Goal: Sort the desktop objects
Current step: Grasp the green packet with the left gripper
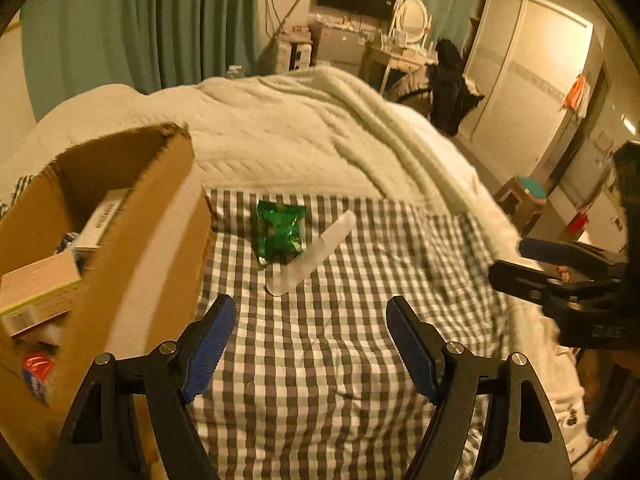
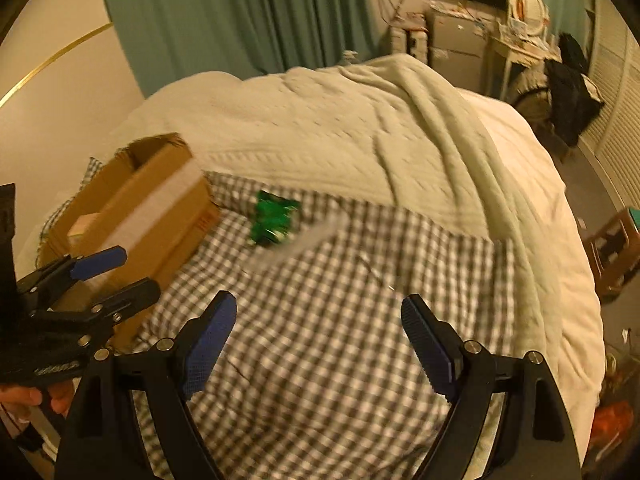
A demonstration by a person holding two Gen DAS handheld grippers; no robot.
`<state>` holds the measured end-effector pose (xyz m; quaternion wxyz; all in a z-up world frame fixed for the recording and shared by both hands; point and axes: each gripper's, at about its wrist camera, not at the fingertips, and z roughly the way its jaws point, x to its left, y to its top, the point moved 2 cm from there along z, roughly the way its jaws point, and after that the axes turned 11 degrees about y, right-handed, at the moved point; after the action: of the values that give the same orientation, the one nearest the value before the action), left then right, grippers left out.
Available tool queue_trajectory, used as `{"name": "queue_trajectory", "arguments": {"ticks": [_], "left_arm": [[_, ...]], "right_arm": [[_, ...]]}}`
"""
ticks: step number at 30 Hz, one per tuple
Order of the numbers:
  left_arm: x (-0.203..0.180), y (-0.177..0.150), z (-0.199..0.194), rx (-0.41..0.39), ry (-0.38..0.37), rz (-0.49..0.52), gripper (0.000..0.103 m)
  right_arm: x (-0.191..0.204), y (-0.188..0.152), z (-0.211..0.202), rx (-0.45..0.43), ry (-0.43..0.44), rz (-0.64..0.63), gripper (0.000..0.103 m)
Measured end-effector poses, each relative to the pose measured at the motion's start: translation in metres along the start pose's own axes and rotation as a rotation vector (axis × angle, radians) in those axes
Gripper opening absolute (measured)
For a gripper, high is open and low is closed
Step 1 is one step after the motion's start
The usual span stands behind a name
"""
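A green foil snack packet (image 1: 280, 232) lies on the checked cloth (image 1: 340, 340), with a pale flat nail file (image 1: 312, 254) beside it to the right. Both also show in the right wrist view, the packet (image 2: 274, 218) and the blurred file (image 2: 304, 244). A cardboard box (image 1: 132, 240) at the left holds several small cartons and items; it also shows in the right wrist view (image 2: 160, 216). My left gripper (image 1: 310, 344) is open and empty above the cloth, short of the file. My right gripper (image 2: 318, 344) is open and empty, further back on the right.
The cloth lies on a bed with a cream knitted blanket (image 1: 320, 128) behind it. The bed edge drops off at the right, with a small wooden stool (image 2: 616, 248) beside it. Curtains, a dresser and wardrobes stand further back.
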<state>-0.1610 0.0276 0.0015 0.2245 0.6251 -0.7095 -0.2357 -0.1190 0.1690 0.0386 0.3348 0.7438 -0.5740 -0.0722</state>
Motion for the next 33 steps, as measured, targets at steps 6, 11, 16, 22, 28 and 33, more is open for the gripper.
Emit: {"name": "queue_trajectory", "arguments": {"ticks": [6, 11, 16, 22, 28, 33], "left_arm": [[-0.001, 0.008, 0.048, 0.029, 0.044, -0.023, 0.080], [-0.004, 0.016, 0.091, 0.031, 0.074, -0.006, 0.080], [-0.001, 0.024, 0.128, 0.045, 0.069, -0.036, 0.080], [-0.001, 0.039, 0.175, 0.050, 0.075, -0.087, 0.080], [0.024, 0.037, 0.207, 0.132, 0.088, -0.200, 0.042], [0.028, 0.034, 0.183, 0.073, 0.127, -0.158, 0.035]], "right_arm": [[-0.034, -0.008, 0.020, 0.030, 0.028, 0.073, 0.084], [-0.044, 0.002, 0.054, 0.053, 0.044, 0.090, 0.077], [-0.050, 0.012, 0.093, 0.093, 0.055, 0.094, 0.073], [-0.060, 0.016, 0.124, 0.124, 0.044, 0.114, 0.069], [-0.065, 0.023, 0.145, 0.137, 0.039, 0.135, 0.066], [-0.059, 0.030, 0.163, 0.150, 0.069, 0.169, 0.066]]}}
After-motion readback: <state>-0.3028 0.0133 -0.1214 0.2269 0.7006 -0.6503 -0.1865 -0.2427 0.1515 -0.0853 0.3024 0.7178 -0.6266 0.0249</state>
